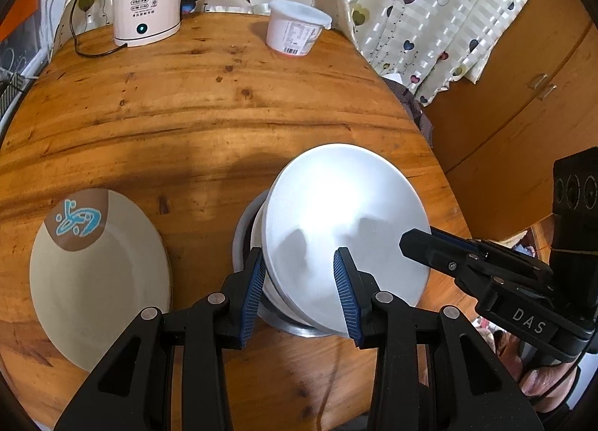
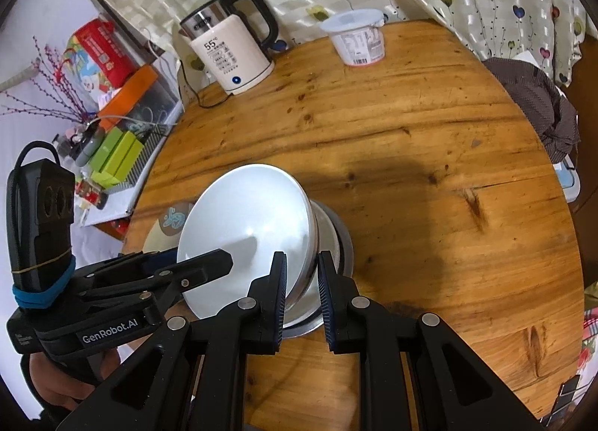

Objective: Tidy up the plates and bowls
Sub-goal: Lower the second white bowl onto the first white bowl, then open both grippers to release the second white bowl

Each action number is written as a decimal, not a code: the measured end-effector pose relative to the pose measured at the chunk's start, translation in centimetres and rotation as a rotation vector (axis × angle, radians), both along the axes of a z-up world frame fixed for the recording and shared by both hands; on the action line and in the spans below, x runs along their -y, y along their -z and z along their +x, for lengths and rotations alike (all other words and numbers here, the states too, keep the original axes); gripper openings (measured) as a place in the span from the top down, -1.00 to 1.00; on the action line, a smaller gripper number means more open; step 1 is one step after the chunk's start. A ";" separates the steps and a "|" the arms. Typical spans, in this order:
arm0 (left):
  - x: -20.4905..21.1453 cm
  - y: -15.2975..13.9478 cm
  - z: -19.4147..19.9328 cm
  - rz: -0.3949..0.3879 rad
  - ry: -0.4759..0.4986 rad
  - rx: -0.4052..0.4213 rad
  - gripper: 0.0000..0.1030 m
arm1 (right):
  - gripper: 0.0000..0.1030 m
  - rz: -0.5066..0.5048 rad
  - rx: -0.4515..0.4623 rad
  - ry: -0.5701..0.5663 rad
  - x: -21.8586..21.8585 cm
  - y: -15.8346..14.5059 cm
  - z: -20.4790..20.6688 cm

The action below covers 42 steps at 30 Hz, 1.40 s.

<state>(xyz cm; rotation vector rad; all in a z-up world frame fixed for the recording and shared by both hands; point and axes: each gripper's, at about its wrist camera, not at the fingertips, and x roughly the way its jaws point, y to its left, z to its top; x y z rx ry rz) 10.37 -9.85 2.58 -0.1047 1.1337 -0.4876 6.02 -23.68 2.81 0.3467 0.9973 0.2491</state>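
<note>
Over the round wooden table [image 1: 209, 109], both grippers carry a white bowl-shaped plate [image 1: 344, 221] tilted above a steel basin [image 1: 246, 236]: the left gripper [image 1: 301, 289] and right gripper [image 2: 302, 291] each clamp its rim. Stacking looks underway; next calls for a level lowering, then release.

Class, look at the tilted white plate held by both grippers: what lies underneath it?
Under the white plate sits a metal bowl on the wooden table, with another white rim inside. The bowl's inside is mostly covered.
</note>
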 end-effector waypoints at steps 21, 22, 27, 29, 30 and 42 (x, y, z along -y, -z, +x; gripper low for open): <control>0.7 0.4 -0.5 0.054 0.003 0.045 0.20 | 0.67 -0.002 -0.031 -0.011 0.0 0.9 0.4; 0.8 0.4 -0.5 0.064 0.006 0.052 0.20 | 0.67 -0.003 -0.031 -0.010 0.0 0.9 0.4; 1.2 0.5 -0.6 0.093 0.012 0.079 0.12 | 0.67 -0.003 -0.033 -0.010 0.0 1.0 0.5; 1.3 0.5 -0.6 0.102 0.014 0.092 0.08 | 0.67 -0.003 -0.034 -0.011 0.0 1.0 0.5; 1.4 0.7 -0.6 0.110 0.016 0.095 0.07 | 0.67 -0.004 -0.035 -0.010 0.0 1.1 0.5; 0.7 0.1 -0.7 0.100 -0.022 0.189 0.05 | 0.68 -0.001 -0.029 -0.014 0.2 1.5 0.7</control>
